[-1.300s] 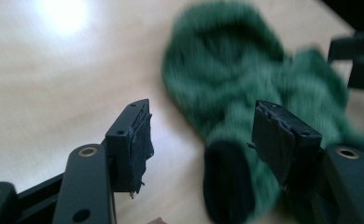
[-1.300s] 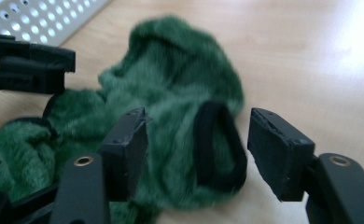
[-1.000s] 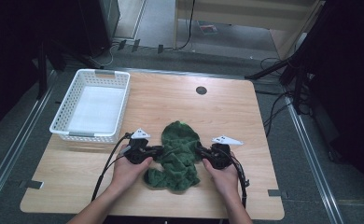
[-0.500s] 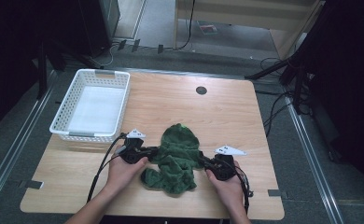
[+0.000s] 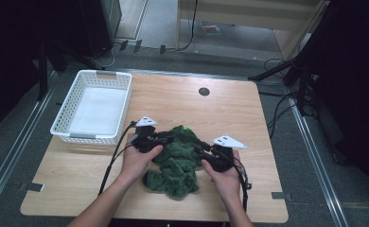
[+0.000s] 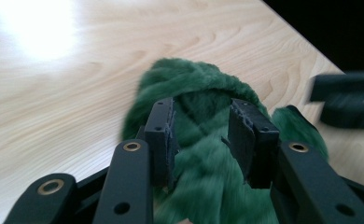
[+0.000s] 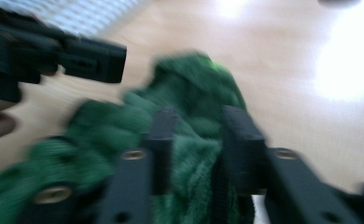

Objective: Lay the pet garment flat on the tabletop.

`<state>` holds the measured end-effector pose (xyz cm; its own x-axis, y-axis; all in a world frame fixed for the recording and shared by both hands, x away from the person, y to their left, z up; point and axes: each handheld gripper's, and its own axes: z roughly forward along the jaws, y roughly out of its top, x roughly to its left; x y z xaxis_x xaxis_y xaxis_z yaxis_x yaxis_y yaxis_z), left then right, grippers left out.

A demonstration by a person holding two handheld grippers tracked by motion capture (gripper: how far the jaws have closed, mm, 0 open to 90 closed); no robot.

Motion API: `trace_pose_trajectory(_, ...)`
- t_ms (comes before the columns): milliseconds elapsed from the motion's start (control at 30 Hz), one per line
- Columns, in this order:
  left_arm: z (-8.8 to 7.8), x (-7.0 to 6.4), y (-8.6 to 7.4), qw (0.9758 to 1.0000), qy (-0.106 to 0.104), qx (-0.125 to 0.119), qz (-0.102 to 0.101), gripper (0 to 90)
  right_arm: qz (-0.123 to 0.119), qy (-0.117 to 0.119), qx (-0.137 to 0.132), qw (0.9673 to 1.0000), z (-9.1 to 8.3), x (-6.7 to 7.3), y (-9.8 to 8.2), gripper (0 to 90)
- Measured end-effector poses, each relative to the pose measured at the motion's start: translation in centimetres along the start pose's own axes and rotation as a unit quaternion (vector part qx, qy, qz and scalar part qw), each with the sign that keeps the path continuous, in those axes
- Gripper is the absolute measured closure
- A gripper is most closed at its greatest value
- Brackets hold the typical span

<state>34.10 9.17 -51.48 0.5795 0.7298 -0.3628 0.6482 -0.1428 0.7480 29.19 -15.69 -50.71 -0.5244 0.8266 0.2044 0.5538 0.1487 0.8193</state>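
Centrally, near the front edge of the bench (image 5: 267,123), a crumpled green plush cloth (image 5: 178,161) lies in a heap, with the left gripper (image 5: 169,139) at its left flank and the right gripper (image 5: 199,150) at its right. On both grippers the fingers have just been opening. In the left gripper view the left gripper's fingers (image 6: 161,135) stand partly apart with a fold of pile between them, the pads seemingly clear of it; the right gripper view, though blurred, reads the same for the right gripper's fingers (image 7: 238,149). The step in hand appears to be a release after bunching or folding the cloth. The next move likely calls for drawing both grippers clear without snagging the pile, then taking a fresh grip on the heap, perhaps to carry it to the white basket (image 5: 64,127) at the left edge.
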Motion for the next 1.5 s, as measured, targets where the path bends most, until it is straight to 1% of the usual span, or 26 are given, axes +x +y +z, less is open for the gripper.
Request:
trace_pose_trajectory(33, 0.9, -0.2, 0.1, 0.9999, -0.003, 0.014, 0.005, 60.0, 0.010, -0.018, 0.012, 0.9997, 0.7, 0.2, -0.3, 49.2)
trace_pose_trajectory(67, 1.6, -0.5, 0.2, 0.9996, -0.002, 0.025, 0.012, 57.4, 0.023, -0.036, 0.024, 0.9988, 1.0, 0.4, -0.7, 45.8)
trace_pose_trajectory(100, 2.2, -0.7, 0.2, 0.9992, -0.006, 0.036, 0.019, 54.1, 0.032, -0.044, 0.031, 0.9980, 1.1, 0.5, -1.1, 45.1)
trace_pose_trajectory(167, 3.0, -1.3, 0.0, 0.9979, -0.022, 0.049, 0.036, 49.9, 0.035, -0.039, 0.042, 0.9978, 1.0, 0.5, -1.9, 44.7)
trace_pose_trajectory(233, 3.5, -1.9, -0.3, 0.9950, -0.012, 0.071, 0.069, 50.3, 0.026, -0.036, 0.049, 0.9978, 0.8, 0.5, -2.8, 54.4)
trace_pose_trajectory(267, 3.8, -2.0, -0.4, 0.9941, -0.008, 0.076, 0.077, 52.6, 0.020, -0.030, 0.049, 0.9982, 0.7, 0.5, -3.1, 58.3)
trace_pose_trajectory(333, 4.0, -2.2, -0.7, 0.9912, 0.005, 0.091, 0.096, 57.9, 0.016, -0.020, 0.049, 0.9984, 0.6, 0.5, -3.4, 68.1)
trace_pose_trajectory(400, 4.1, -2.3, -0.9, 0.9887, 0.016, 0.100, 0.111, 66.8, 0.015, -0.014, 0.046, 0.9987, 0.5, 0.6, -3.4, 77.1)
trace_pose_trajectory(500, 4.0, -2.0, -0.7, 0.9915, 0.021, 0.094, 0.088, 79.8, 0.011, -0.001, 0.054, 0.9985, 0.4, 0.9, -3.5, 82.4)
trace_pose_trajectory(533, 4.0, -1.9, -0.6, 0.9924, 0.022, 0.091, 0.080, 81.4, 0.006, -0.001, 0.059, 0.9983, 0.3, 1.0, -3.5, 83.1)
trace_pose_trajectory(667, 4.3, -1.4, -0.8, 0.9951, 0.028, 0.078, 0.054, 83.4, 0.009, 0.004, 0.077, 0.9970, 0.3, 1.1, -3.9, 84.9)
trace_pose_trajectory(733, 4.3, -1.2, -1.0, 0.9956, 0.023, 0.076, 0.050, 84.1, 0.020, 0.007, 0.084, 0.9963, 0.2, 1.0, -4.1, 85.3)
trace_pose_trajectory(833, 4.4, -1.1, -1.0, 0.9959, 0.020, 0.073, 0.048, 84.3, 0.033, 0.001, 0.088, 0.9955, 0.1, 1.1, -4.9, 85.5)
trace_pose_trajectory(900, 4.4, -1.3, -1.0, 0.9955, 0.025, 0.076, 0.050, 81.7, 0.032, -0.001, 0.088, 0.9956, 0.0, 1.1, -5.0, 85.4)
trace_pose_trajectory(933, 4.4, -1.5, -0.9, 0.9952, 0.030, 0.077, 0.051, 76.4, 0.028, -0.002, 0.088, 0.9958, 0.1, 1.1, -4.9, 85.3)
trace_pose_trajectory(967, 4.1, -1.7, -0.7, 0.9954, 0.034, 0.071, 0.055, 69.9, 0.027, -0.002, 0.087, 0.9958, 0.1, 1.1, -5.0, 85.2)
trace_pose_trajectory(1033, 3.7, -2.1, -0.2, 0.9967, 0.023, 0.054, 0.055, 63.2, 0.025, -0.004, 0.084, 0.9962, 0.2, 1.2, -5.0, 85.1)
trace_pose_trajectory(1100, 3.5, -2.6, 0.3, 0.9966, 0.011, 0.053, 0.062, 59.3, 0.022, -0.007, 0.084, 0.9962, 0.2, 1.3, -5.0, 84.9)
trace_pose_trajectory(1133, 3.7, -2.9, 0.7, 0.9958, 0.001, 0.057, 0.071, 58.5, 0.022, -0.007, 0.083, 0.9962, 0.2, 1.3, -5.0, 84.9)
trace_pose_trajectory(1200, 4.1, -3.4, 1.1, 0.9940, -0.004, 0.068, 0.086, 57.0, 0.022, -0.006, 0.081, 0.9965, 0.3, 1.4, -5.0, 84.8)
trace_pose_trajectory(1267, 4.9, -3.8, 1.4, 0.9928, -0.013, 0.081, 0.088, 54.9, 0.022, -0.005, 0.081, 0.9965, 0.2, 1.4, -5.0, 84.8)
trace_pose_trajectory(1300, 5.4, -4.0, 1.5, 0.9917, -0.016, 0.088, 0.092, 54.3, 0.021, -0.005, 0.080, 0.9965, 0.2, 1.4, -5.1, 84.7)
trace_pose_trajectory(1333, 5.9, -4.2, 1.5, 0.9899, -0.018, 0.099, 0.100, 52.8, 0.021, -0.004, 0.081, 0.9965, 0.2, 1.3, -5.1, 84.7)
trace_pose_trajectory(1367, 6.5, -4.4, 1.5, 0.9887, -0.020, 0.109, 0.101, 51.0, 0.020, -0.004, 0.080, 0.9966, 0.2, 1.3, -5.1, 84.7)
trace_pose_trajectory(1433, 7.3, -4.6, 1.3, 0.9863, -0.016, 0.124, 0.108, 48.8, 0.022, -0.002, 0.080, 0.9966, 0.2, 1.3, -5.1, 84.7)
trace_pose_trajectory(1500, 7.6, -4.8, 1.1, 0.9853, -0.002, 0.125, 0.116, 51.2, 0.021, -0.003, 0.079, 0.9966, 0.2, 1.3, -5.1, 84.7)
